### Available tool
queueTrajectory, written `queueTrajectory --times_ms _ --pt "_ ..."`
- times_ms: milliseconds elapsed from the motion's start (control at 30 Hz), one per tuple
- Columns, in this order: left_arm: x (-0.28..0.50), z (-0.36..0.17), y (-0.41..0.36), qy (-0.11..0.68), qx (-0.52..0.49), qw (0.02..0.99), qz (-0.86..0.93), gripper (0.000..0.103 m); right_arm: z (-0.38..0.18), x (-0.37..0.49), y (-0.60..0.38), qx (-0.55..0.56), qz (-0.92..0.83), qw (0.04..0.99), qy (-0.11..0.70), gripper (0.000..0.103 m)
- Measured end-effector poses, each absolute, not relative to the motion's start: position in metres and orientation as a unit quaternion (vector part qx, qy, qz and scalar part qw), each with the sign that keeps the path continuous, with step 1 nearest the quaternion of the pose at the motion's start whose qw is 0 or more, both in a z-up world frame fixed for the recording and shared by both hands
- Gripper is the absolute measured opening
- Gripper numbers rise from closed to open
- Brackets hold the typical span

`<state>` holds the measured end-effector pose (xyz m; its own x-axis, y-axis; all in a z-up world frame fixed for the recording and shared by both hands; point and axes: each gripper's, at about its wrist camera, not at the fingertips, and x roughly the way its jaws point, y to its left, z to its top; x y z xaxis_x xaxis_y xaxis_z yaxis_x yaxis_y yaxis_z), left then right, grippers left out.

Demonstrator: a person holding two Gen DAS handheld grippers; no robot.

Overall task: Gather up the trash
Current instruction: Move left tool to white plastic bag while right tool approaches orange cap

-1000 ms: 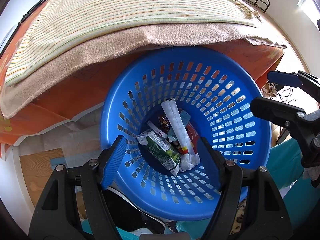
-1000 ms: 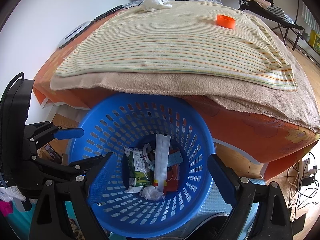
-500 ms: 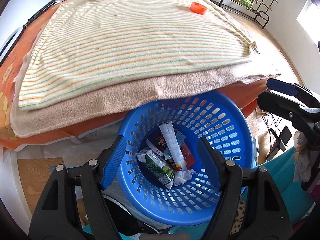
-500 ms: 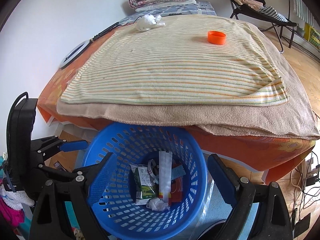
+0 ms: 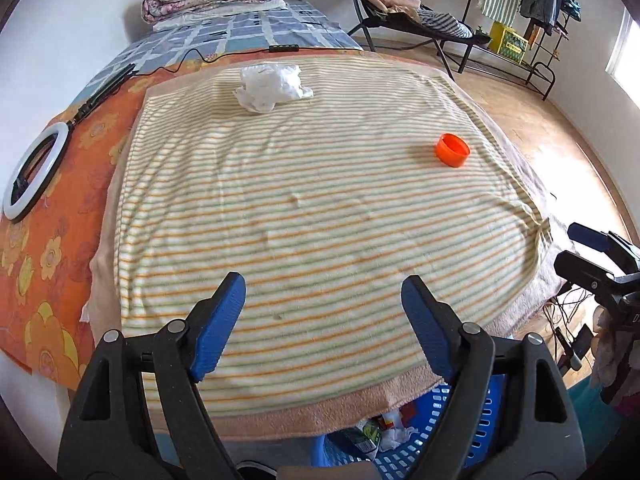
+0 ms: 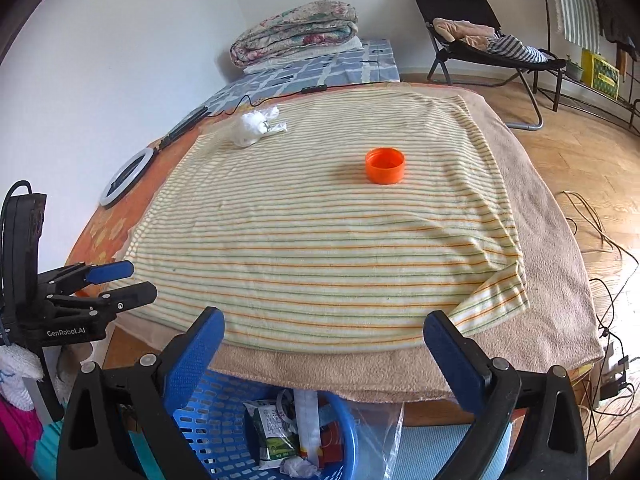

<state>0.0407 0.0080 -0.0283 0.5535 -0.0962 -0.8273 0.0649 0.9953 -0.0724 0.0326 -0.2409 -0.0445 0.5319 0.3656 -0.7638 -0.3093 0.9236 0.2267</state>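
1. A striped towel (image 6: 320, 240) lies over a tan blanket (image 6: 552, 264) on a bed; wooden floor (image 6: 580, 152), folding chair (image 6: 472, 32) beyond.
2. An orange cap (image 6: 385, 165) and crumpled white tissue (image 5: 272, 85) sit well apart on the towel; the blue basket (image 6: 216, 420) below the edge holds wrappers.
3. "GenRobot.AI" marks the left gripper (image 5: 322, 320).
4. Left gripper and right gripper (image 6: 320, 352) have just been opening; both gape wide, nothing between them.

Each gripper, left (image 5: 322, 322) and right (image 6: 324, 354), is built from black plastic arms fastened with silver screws. Blue ribbed pads (image 5: 218, 326) are fitted inside the fingers. "GenRobot.AI" is printed in white on the left gripper's side.
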Motion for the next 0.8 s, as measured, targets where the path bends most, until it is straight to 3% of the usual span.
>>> queueTrajectory --times_ms 367,800 --pt "0.16 -0.005 0.026 0.434 -0.023 0.901 -0.004 0.089 -0.046 0.12 -0.231 0.002 0.172 0.879 0.444 0.103" --pt "0.263 -0.042 0.023 0.465 -0.047 0.882 0.055 0.09 -0.083 0.186 -0.229 0.023 0.152 0.867 0.473 0.103"
